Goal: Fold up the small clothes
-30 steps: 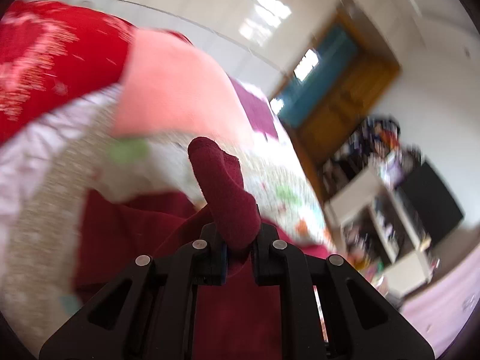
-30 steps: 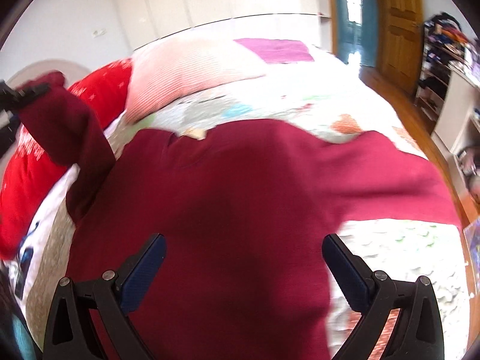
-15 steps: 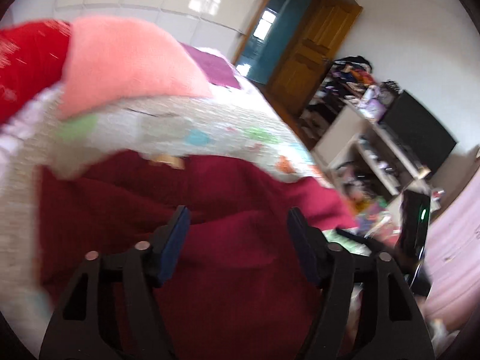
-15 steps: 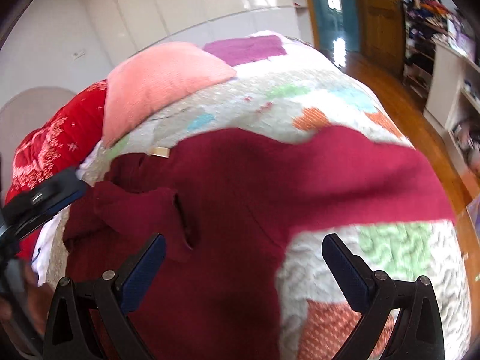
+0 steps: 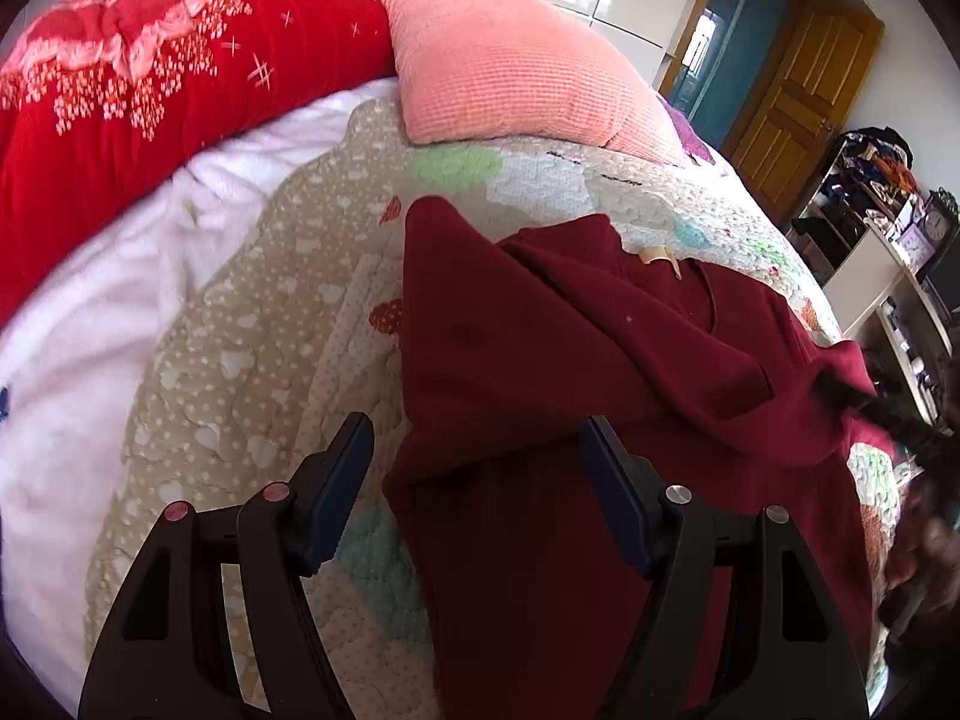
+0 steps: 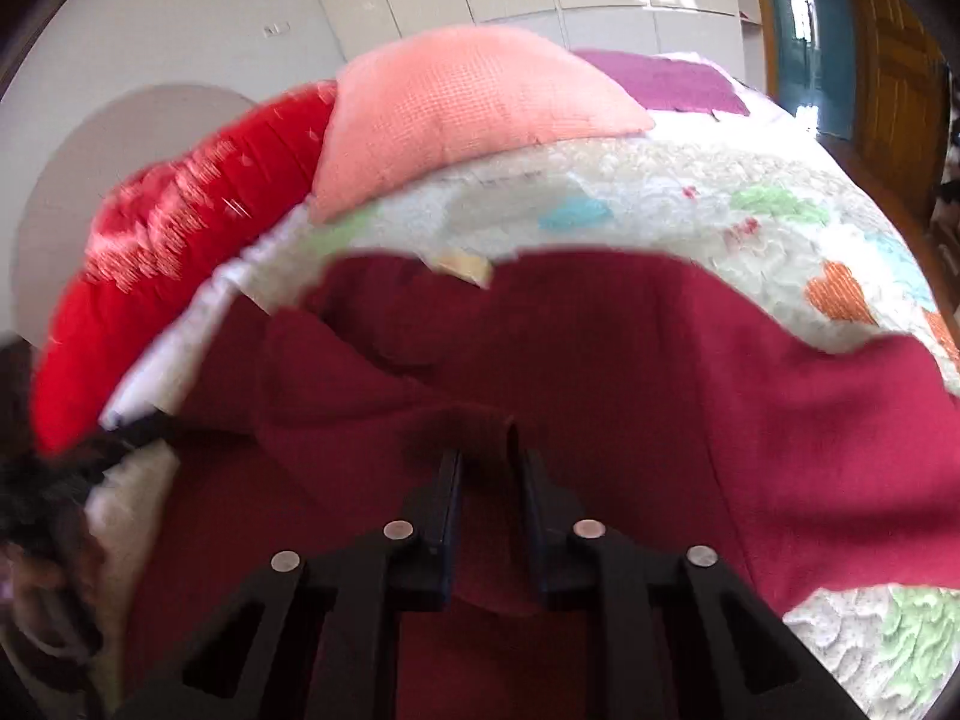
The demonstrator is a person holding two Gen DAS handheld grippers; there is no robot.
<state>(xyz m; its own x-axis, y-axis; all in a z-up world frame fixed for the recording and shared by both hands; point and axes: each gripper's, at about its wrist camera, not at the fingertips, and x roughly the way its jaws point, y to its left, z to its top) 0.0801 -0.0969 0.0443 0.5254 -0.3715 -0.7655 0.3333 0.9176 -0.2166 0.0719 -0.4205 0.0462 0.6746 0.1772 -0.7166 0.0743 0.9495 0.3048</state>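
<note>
Right wrist | right tool (image 6: 489, 480) pinching blurred sweater (image 6: 690, 396) | left tool (image 5: 477, 459) spread

maroon sweater (image 5: 570, 360) lower edge cut off, right tongs (image 5: 900, 414) blurred

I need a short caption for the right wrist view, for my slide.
Right tongs shut on a fold of the dark red sweater spread on the quilt.

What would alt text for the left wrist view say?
An open black two-finger tool hovers over a dark red knit garment with one sleeve folded across, lying on a pastel patchwork quilt near a pink waffle-textured pillow.
</note>
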